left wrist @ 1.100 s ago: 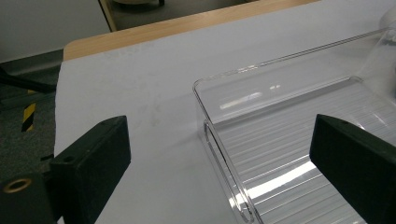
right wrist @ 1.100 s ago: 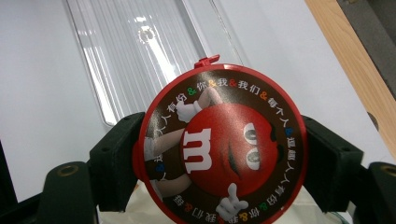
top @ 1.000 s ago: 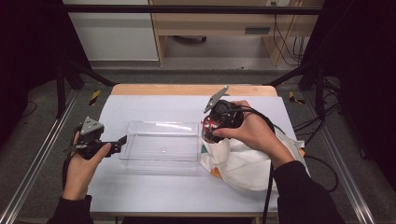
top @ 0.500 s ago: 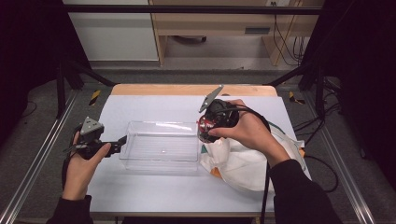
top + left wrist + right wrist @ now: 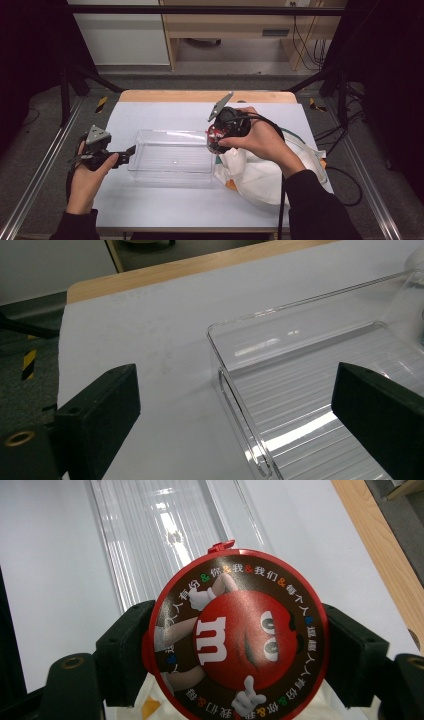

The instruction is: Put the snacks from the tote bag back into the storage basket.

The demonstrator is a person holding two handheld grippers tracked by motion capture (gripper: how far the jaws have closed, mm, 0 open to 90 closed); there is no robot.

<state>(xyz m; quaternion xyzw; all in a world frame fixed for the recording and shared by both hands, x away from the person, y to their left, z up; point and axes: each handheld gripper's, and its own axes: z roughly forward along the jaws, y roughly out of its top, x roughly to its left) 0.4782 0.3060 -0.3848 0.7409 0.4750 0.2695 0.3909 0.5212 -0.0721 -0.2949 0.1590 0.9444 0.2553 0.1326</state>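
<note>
Candy tin [image 5: 235, 640], round and red, sits clamped in my right gripper [image 5: 218, 141] at frame centre, over the clear tray's [image 5: 170, 172] right end. My left gripper [image 5: 127, 152], jaws spread and empty, rests at its left rim.

The clear tray [image 5: 172, 157] lies open from above; the white bag [image 5: 260, 172] crowds its right end.

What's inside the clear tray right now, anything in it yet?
Nothing visible inside the clear tray: its ribbed floor shows bare in both gripper views. The round red candy tub, gripped in the right gripper, hangs over its right end, hiding that corner from above.
</note>
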